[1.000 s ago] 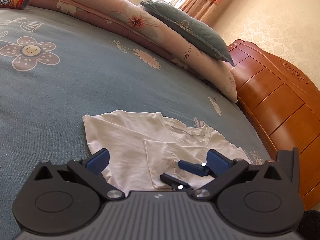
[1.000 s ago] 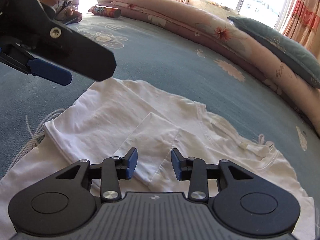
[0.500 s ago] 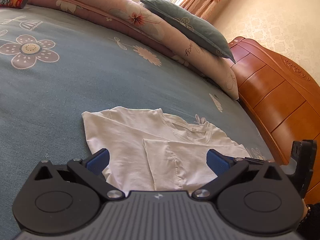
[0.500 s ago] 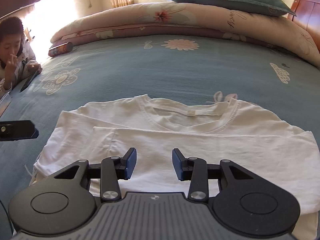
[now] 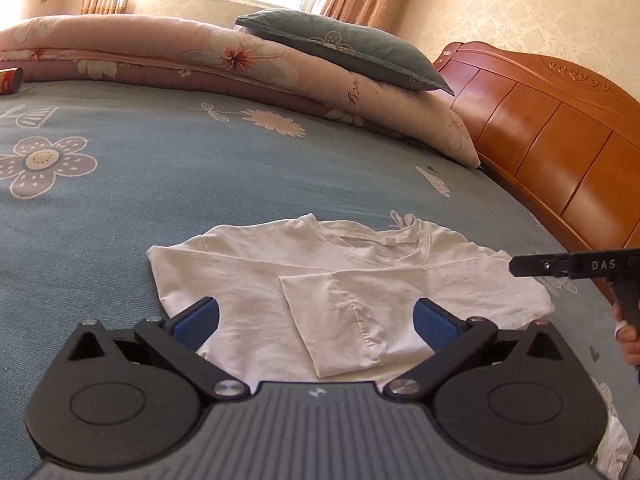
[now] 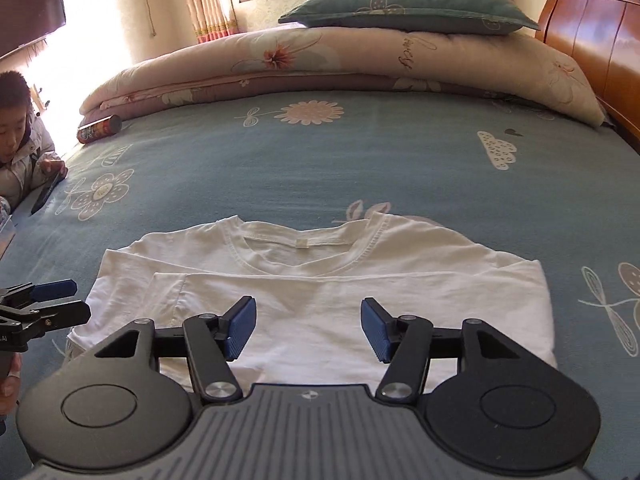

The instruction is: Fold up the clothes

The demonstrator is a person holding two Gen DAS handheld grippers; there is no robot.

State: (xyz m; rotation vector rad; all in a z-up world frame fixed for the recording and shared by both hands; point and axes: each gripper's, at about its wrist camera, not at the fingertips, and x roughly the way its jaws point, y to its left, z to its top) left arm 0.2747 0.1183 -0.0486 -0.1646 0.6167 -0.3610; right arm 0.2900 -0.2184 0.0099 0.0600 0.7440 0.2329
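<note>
Hovering low over the near part of a white T-shirt, right gripper with blue pads spread apart, holding nothing. Left gripper likewise wide open and empty, poised above the shirt's nearer left portion. Lying flat on the blue flowered bedsheet, close to the near side of the bed, collar pointing away, both sleeves folded in across the chest. Hidden under both gripper bodies: the shirt's hem and lower edge. Seen at the right border of the left view, a black bar of the other tool, cut off, with a fingertip beneath it. Seen at the left border of the right view, the left tool's blue pad and a hand, partly cropped. Wide bare sheet beyond the collar, with open sheet to the right of the shirt. Farther off, lying on its side near the rolled quilt, a can, label too small to read. Resting on top of the quilt, a teal pillow. Bounding the right side, a wooden headboard. At the far left edge, a person leaning on the bed, half cut off.
</note>
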